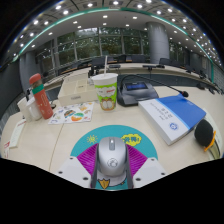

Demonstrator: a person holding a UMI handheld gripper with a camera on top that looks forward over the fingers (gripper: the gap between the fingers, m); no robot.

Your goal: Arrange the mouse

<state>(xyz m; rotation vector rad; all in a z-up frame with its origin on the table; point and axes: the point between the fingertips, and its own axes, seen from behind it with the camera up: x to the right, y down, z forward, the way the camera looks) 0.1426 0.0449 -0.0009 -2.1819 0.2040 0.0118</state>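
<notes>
A grey and white mouse [112, 153] sits between my gripper's [112, 166] two fingers, pointing away from me. The magenta pads [92, 160] press on both of its sides, so the gripper is shut on it. Under and just beyond the mouse lies a round teal mouse mat [112, 133] with cartoon drawings, on the beige table [50, 145]. I cannot tell whether the mouse rests on the mat or hangs just above it.
Beyond the mat stand a green-patterned paper cup [105, 90], a dark flat device [136, 92] and a blue and white book [172, 115]. A red bottle [40, 97] and a colourful card [72, 113] are to the left. A black and yellow object [206, 135] lies to the right.
</notes>
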